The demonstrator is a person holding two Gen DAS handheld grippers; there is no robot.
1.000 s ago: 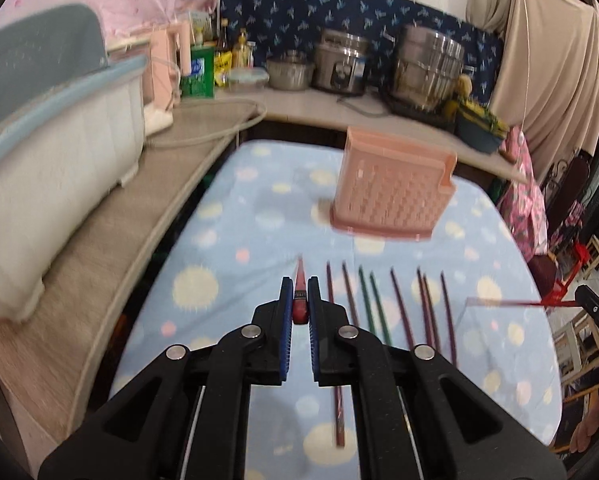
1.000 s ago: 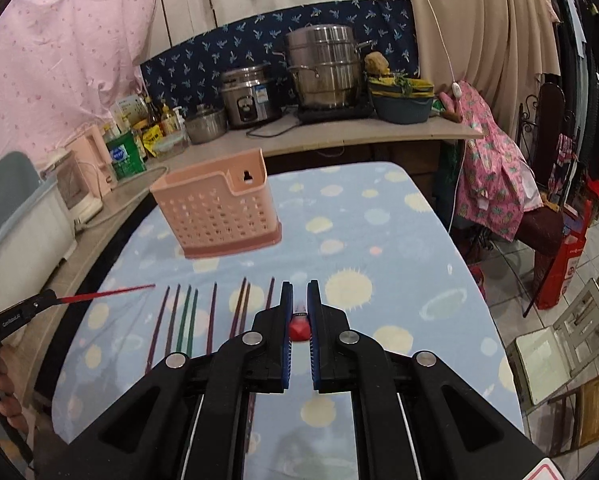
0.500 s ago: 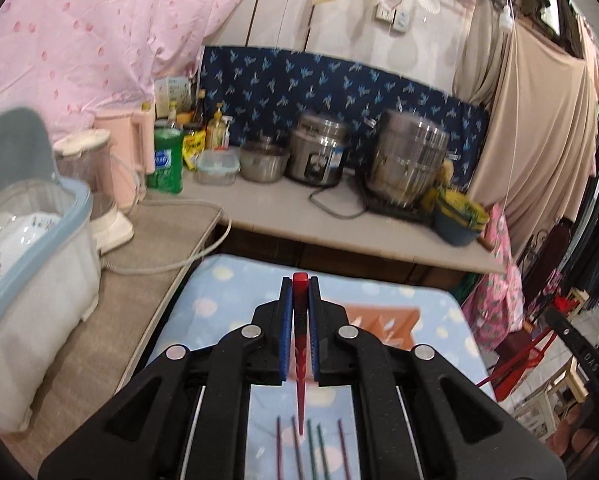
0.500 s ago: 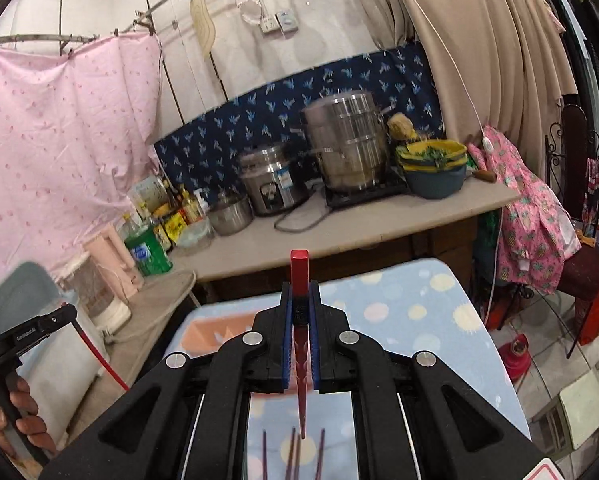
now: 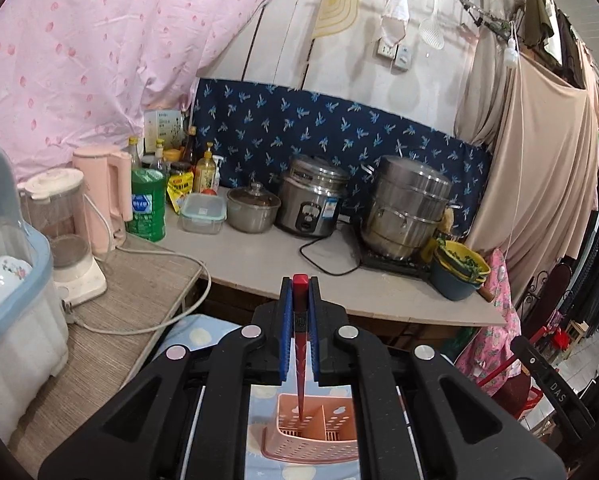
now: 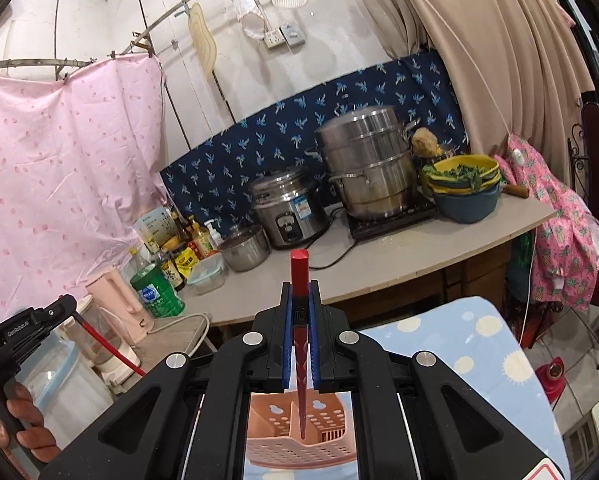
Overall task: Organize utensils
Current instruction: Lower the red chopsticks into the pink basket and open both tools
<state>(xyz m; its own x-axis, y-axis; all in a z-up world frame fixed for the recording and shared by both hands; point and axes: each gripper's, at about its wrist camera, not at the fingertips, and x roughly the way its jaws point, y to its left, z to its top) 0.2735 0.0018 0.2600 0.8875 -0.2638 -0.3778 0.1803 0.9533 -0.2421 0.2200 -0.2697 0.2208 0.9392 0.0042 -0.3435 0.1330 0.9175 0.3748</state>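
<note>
Up they've come! A second ago both grippers were low over the table with chopsticks lying in a row ahead of them and the pink basket further off; now each chopstick has swung from pointing forward to hanging tip-down, and the basket sits right beneath the jaws in both wrist views.

The left gripper (image 5: 299, 344) is clamped on a red chopstick (image 5: 300, 360), its square butt poking up above the blue pads, its thin tip dangling over the pink utensil basket (image 5: 311, 440) directly below. From here the tip looks to hover above a left-hand slot beside the divider, though whether it has crossed the rim I can't say.

Same picture on the other side: the right gripper (image 6: 299, 340) is pinched tight on its own red chopstick (image 6: 300, 344), tip aimed down toward the pink basket (image 6: 299, 452) under it, near the back wall with the hanging hole. Off to the right gripper's left, the person's hand (image 6: 19, 420) grips the other tool's handle.

Progress? Two sticks lifted and lined up, neither dropped in yet. No chopsticks are visible standing in the basket, and the table row is hidden now beneath the grippers, so the rest looks to be waiting. Early days, I'd judge.
</note>
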